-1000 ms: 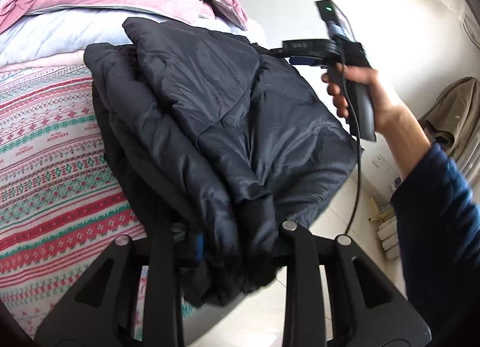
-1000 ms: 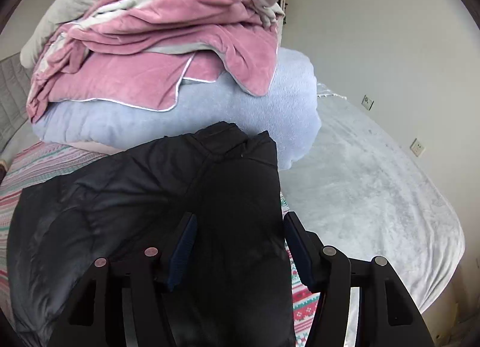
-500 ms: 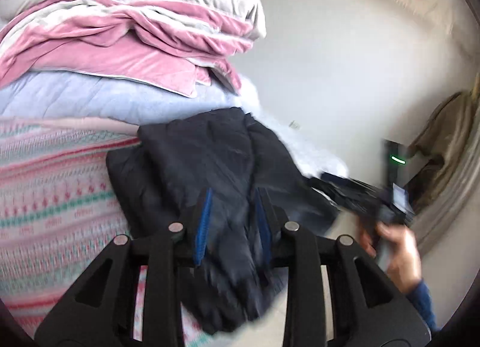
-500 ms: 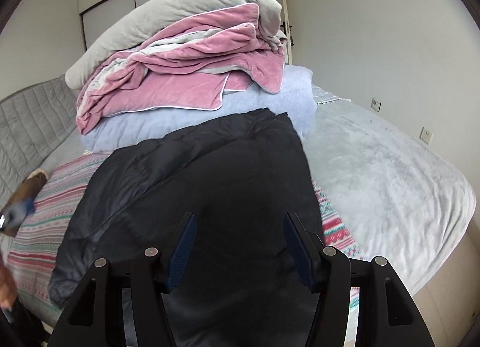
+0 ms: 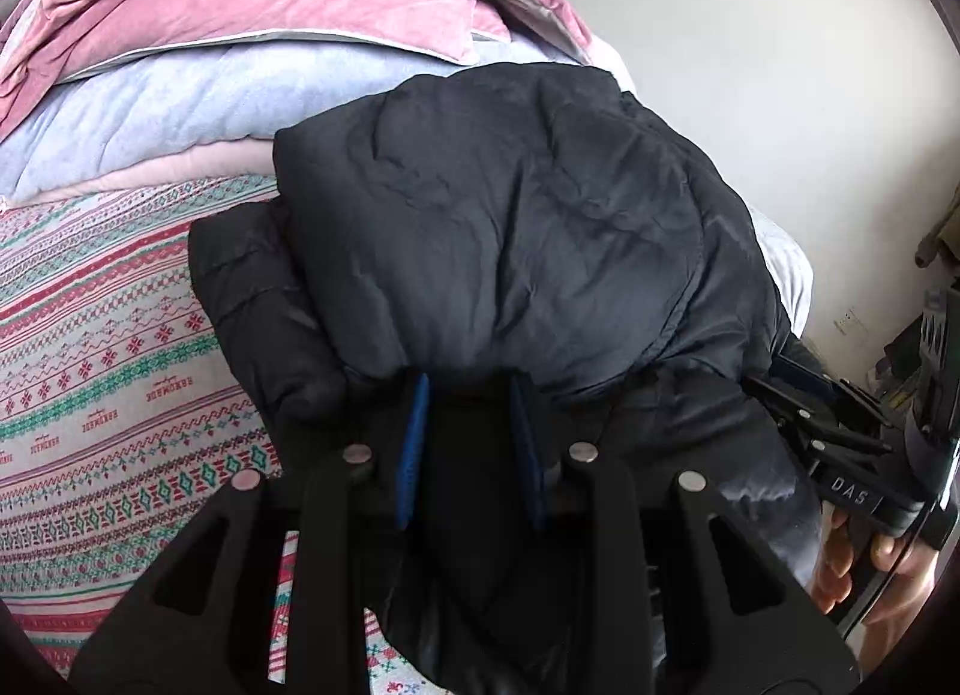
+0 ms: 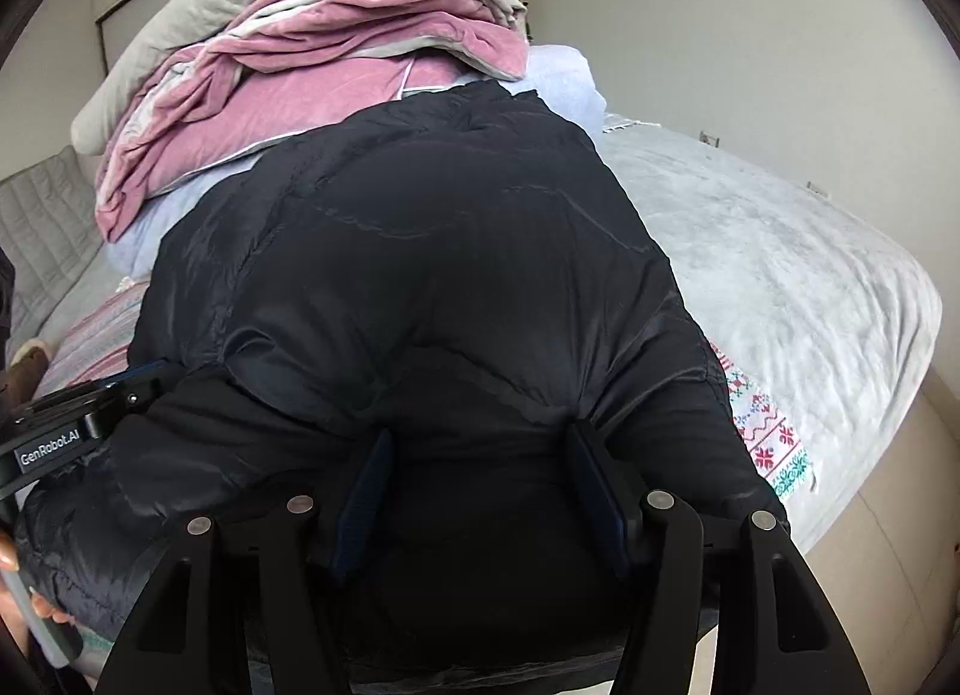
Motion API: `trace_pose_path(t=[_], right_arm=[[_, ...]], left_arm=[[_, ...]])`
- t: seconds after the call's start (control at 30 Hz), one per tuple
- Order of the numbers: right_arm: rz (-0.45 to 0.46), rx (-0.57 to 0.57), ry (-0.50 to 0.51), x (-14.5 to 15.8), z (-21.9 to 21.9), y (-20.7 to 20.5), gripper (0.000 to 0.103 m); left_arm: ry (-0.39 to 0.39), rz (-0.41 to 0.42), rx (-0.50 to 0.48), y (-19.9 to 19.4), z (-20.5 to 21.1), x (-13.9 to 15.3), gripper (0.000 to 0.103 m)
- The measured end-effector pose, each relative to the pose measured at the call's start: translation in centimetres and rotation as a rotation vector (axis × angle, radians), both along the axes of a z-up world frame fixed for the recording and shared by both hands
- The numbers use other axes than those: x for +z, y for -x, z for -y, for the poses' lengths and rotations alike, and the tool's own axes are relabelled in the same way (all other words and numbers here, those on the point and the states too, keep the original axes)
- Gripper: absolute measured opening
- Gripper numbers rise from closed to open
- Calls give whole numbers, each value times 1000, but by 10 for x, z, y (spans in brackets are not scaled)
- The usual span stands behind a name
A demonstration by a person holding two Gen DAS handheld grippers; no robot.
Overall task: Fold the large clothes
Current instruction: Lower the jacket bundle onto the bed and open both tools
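- Black quilted puffer jacket (image 5: 510, 227) fills the left wrist view now, lying bundled on the striped patterned bedspread (image 5: 108, 371) near the bed's edge; half a second back it sat smaller and further off, so we have closed in on its near hem.
- Our left gripper (image 5: 471, 413) pinches a fold of that hem between its narrow blue pads (image 5: 414, 443). We judge the fold is being carried over.
- Our right gripper (image 5: 840, 455) sits low at the jacket's right side, with bare wall beyond it.
- From the right wrist view, the jacket (image 6: 420, 287) has swelled to cover most of the frame.
- Our right gripper (image 6: 480, 455) clasps thick padding between widely spread pads.
- Open grey blanket (image 6: 780, 275) lies to the right; the pink and grey bedding pile (image 6: 312, 65) blocks the far side.
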State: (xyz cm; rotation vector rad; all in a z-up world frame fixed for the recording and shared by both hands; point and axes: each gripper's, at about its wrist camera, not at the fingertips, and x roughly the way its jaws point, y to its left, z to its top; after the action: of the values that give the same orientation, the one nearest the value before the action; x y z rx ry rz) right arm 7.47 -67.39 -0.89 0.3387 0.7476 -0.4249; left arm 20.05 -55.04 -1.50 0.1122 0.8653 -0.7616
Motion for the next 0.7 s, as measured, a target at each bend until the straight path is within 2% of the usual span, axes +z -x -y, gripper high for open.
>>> trace_pose_path(t=[0.13,0.2,0.33,0.4,0.47,0.57,0.7], right_arm=[[13,-43,10,7,-5,7,62],[20,-80,27,22,-18,21,70],[84,-95,57,53,-57,56,76],[82,-112,60,63,-75,69,78],[98,-134,50,75,-98,88,81],[128,-147,16,88,-132,114,85],[161,-152,40,104,-178,135,89]], left_arm=[[-2,-3,11,6,-13,17,31],[18,-6,20,16,-34,29,31],[47,-18,29,34,-76,48,32],[50,-11,30,50,-101,58,39],[56,10,34,66,-125,66,60],[54,66,31,95,-160,78,66],[44,119,26,129,-199,88,74]])
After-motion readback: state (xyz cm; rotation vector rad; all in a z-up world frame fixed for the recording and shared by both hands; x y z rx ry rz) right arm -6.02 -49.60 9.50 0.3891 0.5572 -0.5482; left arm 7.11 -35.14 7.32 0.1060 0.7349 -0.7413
